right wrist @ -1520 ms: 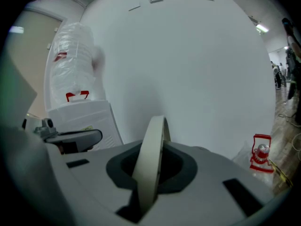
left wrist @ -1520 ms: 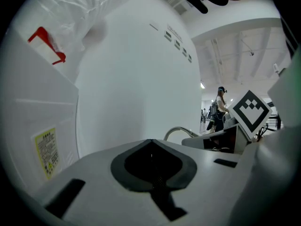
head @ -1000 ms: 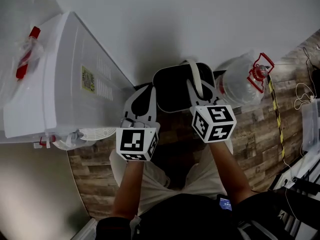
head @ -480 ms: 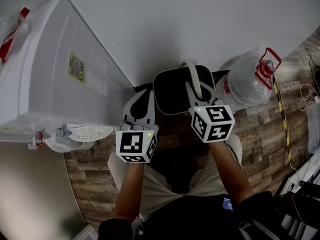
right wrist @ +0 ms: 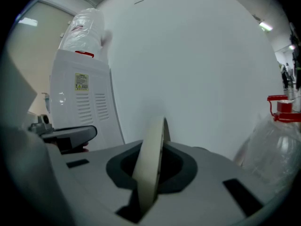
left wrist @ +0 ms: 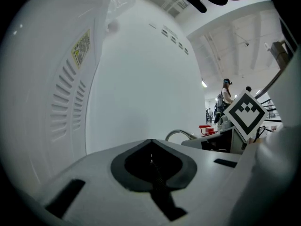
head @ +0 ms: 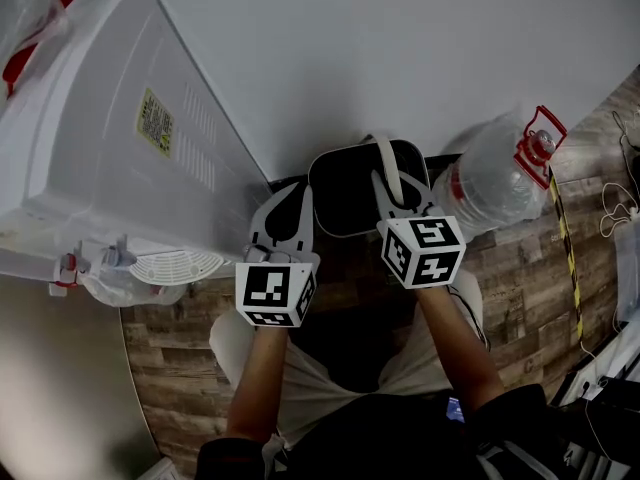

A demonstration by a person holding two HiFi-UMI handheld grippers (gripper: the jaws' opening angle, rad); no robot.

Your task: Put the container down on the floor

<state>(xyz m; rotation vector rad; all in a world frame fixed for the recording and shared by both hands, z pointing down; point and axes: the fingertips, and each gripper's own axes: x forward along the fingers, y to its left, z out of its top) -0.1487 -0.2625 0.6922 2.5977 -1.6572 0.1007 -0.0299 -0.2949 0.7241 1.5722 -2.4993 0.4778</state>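
Stands over the wood-plank floor, looking steeply down at the foot of a white wall. Clenches the right gripper on the pale handle of the container, pinching the strap edge-on between the two jaws. Holds the left gripper at 9 o'clock of the right one, jaws pressed together on nothing, tips just beside the container's left edge. Finds the container, dark and round-cornered, at 12 o'clock of both grippers, close against the wall. Places it between a white water dispenser at 10 o'clock and a clear water bottle at 2 o'clock. Cannot tell from above whether the base touches the floor or hangs just off it. Shows a red cap at the bottle's far end, pointing toward 2 o'clock. Shows vent slots and a yellowish label on the dispenser's side, facing the grippers.
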